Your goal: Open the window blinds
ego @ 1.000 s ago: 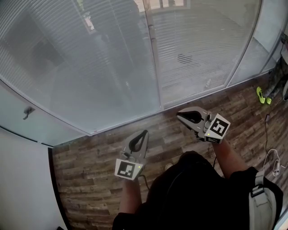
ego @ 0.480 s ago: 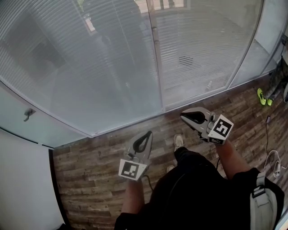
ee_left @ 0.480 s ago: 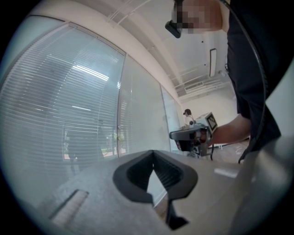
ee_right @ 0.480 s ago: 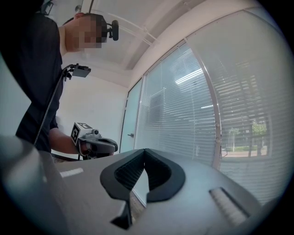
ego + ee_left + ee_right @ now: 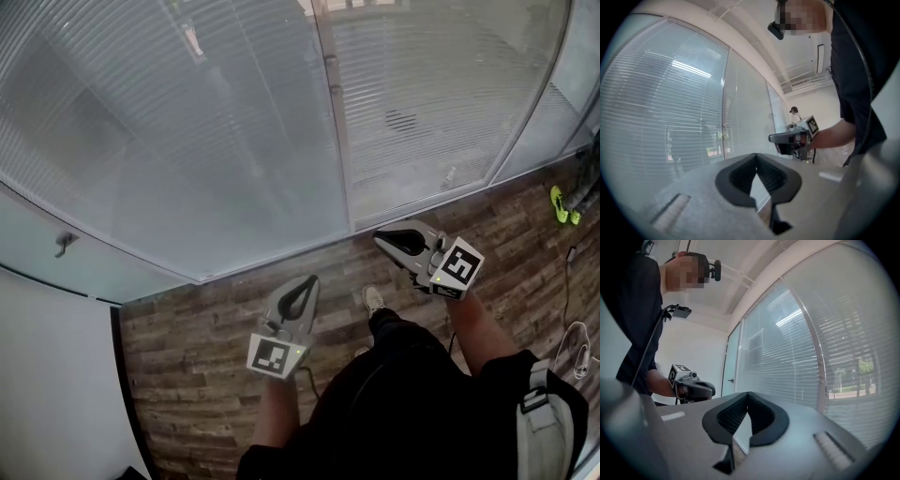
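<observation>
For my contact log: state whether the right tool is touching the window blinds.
Apart. In the head view, bare wood floor shows between the right tool and the window blinds.

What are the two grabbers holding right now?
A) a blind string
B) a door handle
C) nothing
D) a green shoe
C: the left gripper and the right gripper each have their jaws shut with nothing between them, and both are over the wood floor, short of the blinds.

the window blinds [image 5: 234,141] run past the head view's top edge.
</observation>
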